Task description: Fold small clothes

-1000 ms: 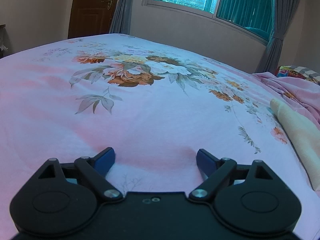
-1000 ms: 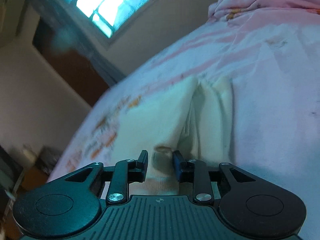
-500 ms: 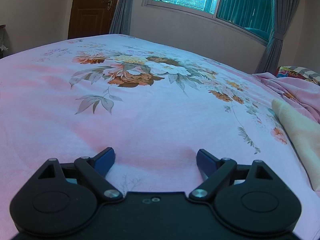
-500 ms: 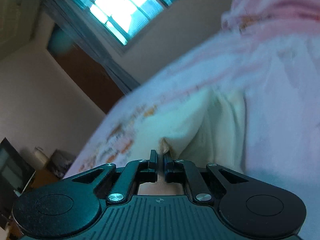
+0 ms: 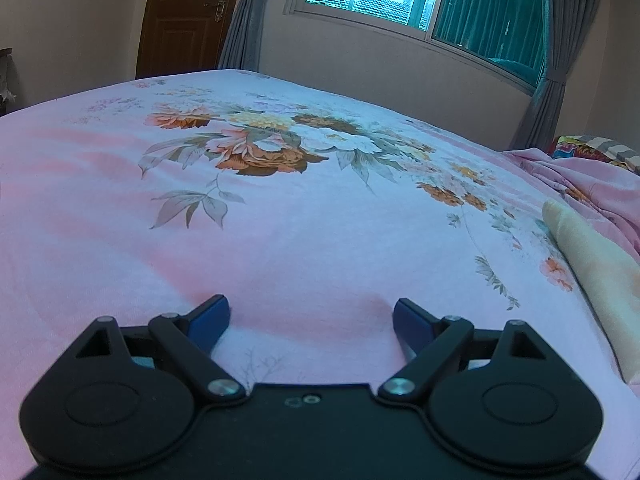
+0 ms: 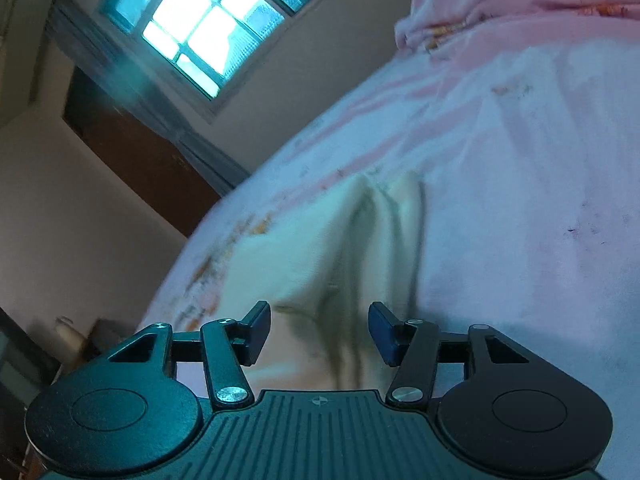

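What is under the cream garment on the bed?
The cream garment lies on the floral bedsheet, which shows all round it. Whatever its folds cover is hidden.

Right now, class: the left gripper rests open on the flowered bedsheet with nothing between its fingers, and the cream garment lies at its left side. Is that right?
Not quite. The left gripper is open on the flowered bedsheet with nothing between its fingers, but the cream garment lies at its right side, as the left wrist view shows.
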Demonstrator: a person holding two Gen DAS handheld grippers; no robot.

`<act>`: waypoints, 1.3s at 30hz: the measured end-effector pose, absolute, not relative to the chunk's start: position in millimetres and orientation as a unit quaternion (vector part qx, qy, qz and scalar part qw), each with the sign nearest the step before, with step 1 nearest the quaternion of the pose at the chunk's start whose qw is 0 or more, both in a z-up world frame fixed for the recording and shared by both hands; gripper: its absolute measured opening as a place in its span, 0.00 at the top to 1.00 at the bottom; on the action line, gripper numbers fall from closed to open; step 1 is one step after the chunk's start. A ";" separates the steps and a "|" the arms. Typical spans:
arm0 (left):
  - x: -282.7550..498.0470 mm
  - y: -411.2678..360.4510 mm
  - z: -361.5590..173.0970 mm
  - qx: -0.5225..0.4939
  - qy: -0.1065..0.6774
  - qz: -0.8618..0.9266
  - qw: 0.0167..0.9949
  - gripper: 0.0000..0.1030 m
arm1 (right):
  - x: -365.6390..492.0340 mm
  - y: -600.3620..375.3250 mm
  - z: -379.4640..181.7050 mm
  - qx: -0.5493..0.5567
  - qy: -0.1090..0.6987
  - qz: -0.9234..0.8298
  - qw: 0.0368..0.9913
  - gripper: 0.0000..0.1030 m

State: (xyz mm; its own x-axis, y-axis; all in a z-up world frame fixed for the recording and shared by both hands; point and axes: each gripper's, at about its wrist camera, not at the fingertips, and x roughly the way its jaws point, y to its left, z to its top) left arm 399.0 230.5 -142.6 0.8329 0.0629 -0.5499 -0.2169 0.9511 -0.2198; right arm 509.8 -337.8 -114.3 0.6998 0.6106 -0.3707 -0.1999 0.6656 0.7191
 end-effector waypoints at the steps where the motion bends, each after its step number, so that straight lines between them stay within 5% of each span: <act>1: 398.9 230.4 -142.6 -0.138 0.279 0.074 0.947 0.14 | 515.0 -338.2 -119.5 0.337 0.314 0.246 0.853 0.47; 6: 398.9 231.2 -142.8 -0.139 0.278 0.073 0.948 0.14 | 544.5 -321.4 -127.6 0.325 0.335 0.295 0.834 0.48; 7: 398.9 231.2 -142.9 -0.138 0.279 0.073 0.948 0.14 | 547.5 -317.3 -125.6 0.313 0.330 0.296 0.840 0.62; 8: 399.0 231.3 -142.9 -0.138 0.279 0.073 0.948 0.14 | 549.1 -310.8 -123.6 0.294 0.331 0.293 0.848 0.88; 11: 399.0 231.5 -143.0 -0.139 0.278 0.073 0.948 0.14 | 538.5 -302.6 -105.9 0.260 0.306 0.287 0.870 0.90; 16: 398.6 232.1 -142.8 -0.143 0.276 0.072 0.948 0.14 | 499.5 -300.0 -71.7 0.231 0.253 0.280 0.897 0.91; 22: 401.8 219.0 -136.6 -0.106 0.289 0.061 0.950 0.15 | 528.3 -317.8 -137.5 0.294 0.342 0.205 0.869 0.90; 28: 392.1 129.5 -118.1 -0.038 0.264 -0.062 0.962 0.15 | 507.2 -319.6 -119.5 0.298 0.336 0.216 0.867 0.56; 39: 382.1 20.5 -129.3 -0.039 0.286 -0.142 0.947 0.15 | 406.3 -347.6 -116.7 0.378 0.293 0.178 0.860 0.56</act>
State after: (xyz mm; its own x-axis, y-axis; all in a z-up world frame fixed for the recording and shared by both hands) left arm 382.1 20.5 -129.3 0.7961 -0.2903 -0.5309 0.2458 0.9569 -0.1546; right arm 406.3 -347.6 -116.7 0.7649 0.5273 -0.3700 -0.0838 0.6509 0.7546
